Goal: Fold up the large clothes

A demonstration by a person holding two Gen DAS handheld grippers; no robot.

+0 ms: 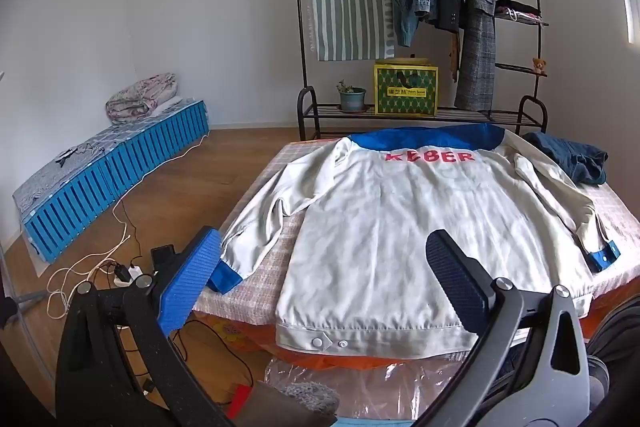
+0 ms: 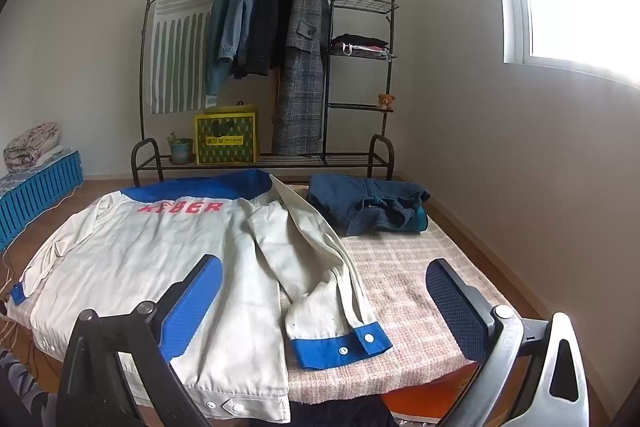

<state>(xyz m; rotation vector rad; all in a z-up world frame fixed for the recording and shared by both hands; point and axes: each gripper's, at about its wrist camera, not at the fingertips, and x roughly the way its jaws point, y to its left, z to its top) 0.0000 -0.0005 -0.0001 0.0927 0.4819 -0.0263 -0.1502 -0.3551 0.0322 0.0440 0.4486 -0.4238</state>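
A pale grey jacket [image 1: 392, 227] with a blue yoke, red lettering and blue cuffs lies back up and spread flat on a table covered with a pinkish checked cloth [image 1: 260, 267]. Both sleeves lie out to the sides. My left gripper [image 1: 324, 267] hovers open above the jacket's hem, with nothing between its fingers. In the right wrist view the same jacket [image 2: 168, 267] fills the left half, its right sleeve and blue cuff [image 2: 340, 343] lying near the front edge. My right gripper [image 2: 324, 303] stands open over that cuff, holding nothing.
Folded denim clothes [image 2: 368, 207] sit at the table's far right corner. Behind stands a black clothes rack [image 1: 420, 7] with hanging coats, a yellow-green box [image 1: 406, 89] and a potted plant [image 1: 352, 97]. A blue crate bed [image 1: 112, 179] and cables [image 1: 100, 267] occupy the floor at left.
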